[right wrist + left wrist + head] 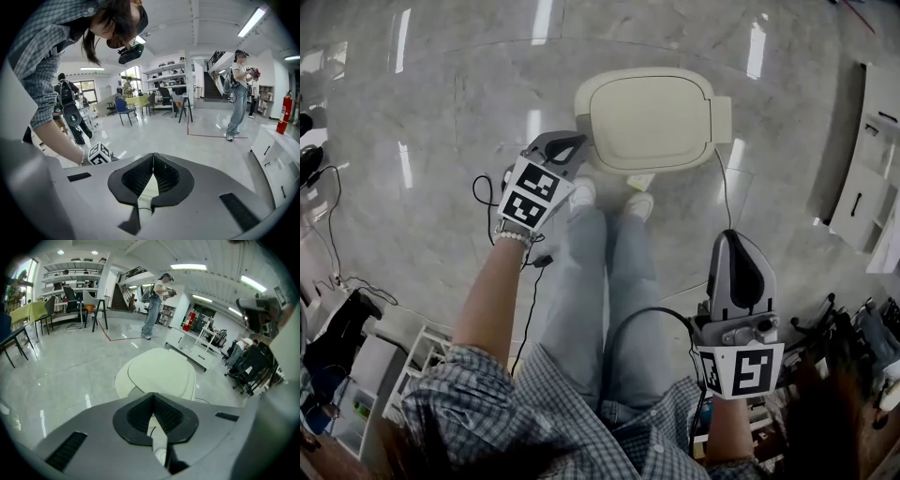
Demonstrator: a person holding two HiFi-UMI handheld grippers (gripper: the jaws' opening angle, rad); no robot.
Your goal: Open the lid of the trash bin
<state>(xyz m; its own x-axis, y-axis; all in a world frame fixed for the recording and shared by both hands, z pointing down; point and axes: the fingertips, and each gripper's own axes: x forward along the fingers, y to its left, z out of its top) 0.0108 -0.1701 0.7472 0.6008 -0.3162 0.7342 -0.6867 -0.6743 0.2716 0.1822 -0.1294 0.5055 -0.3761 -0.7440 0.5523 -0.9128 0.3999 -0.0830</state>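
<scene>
shirt: plaid shirt point(534, 412) at the bottom edge of the head view, on the person's side of the trash bin
right hand-held gripper point(730, 236): held low by the person's right hip, well apart from the trash bin point(652, 120) and on its near right; jaws pressed together at the tips in the right gripper view point(153, 160), nothing pinched
right marker cube point(741, 368): at the rear of that gripper, far end from the bin
left hand-held gripper point(574, 142): nose at the bin's near-left rim; cannot tell if it touches; jaws together at the tips in the left gripper view point(152, 398), nothing between them
left marker cube point(534, 192): behind the jaws, on the side away from the bin; also shows in the right gripper view point(99, 153)
trash bin: cream, rounded-square, stands on the floor point(441, 112) just beyond the person's toes; fills the middle of the left gripper view point(157, 376), straight ahead of the jaws
lid point(649, 114): down flat on the bin, shut; hinge tab on the bin's right side in the head view
shoes point(581, 193): white pair, just beside the bin's near edge
legs: light jeans point(600, 281), running from the bin's near side back to the shirt
cable point(530, 300): black, on the floor near-left of the bin
cabinet point(867, 187): white, well to the bin's right
other person point(154, 301): stands well beyond the bin, holds something at chest height
</scene>
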